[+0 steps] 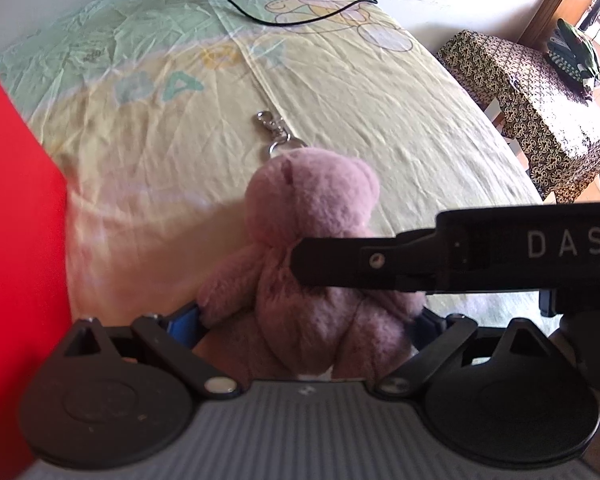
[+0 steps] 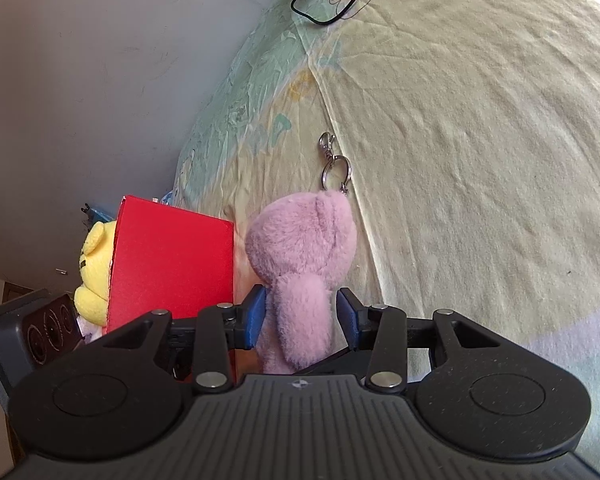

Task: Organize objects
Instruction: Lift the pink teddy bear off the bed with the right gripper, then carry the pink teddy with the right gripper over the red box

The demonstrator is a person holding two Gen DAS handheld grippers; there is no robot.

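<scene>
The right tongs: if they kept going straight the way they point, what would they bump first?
The pink teddy bear. It already sits between the right tongs, so they would push into its body at once. The keyring and sheet lie beyond.

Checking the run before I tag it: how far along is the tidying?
Done: a yellow plush already sits behind the red box wall, seemingly inside.
In hand: the pink bear stands beside the box, between the right gripper pads; the left gripper brackets its body. Whether either presses is unclear.
Left: the bear is not in the box; its key ring lies on the sheet.
</scene>
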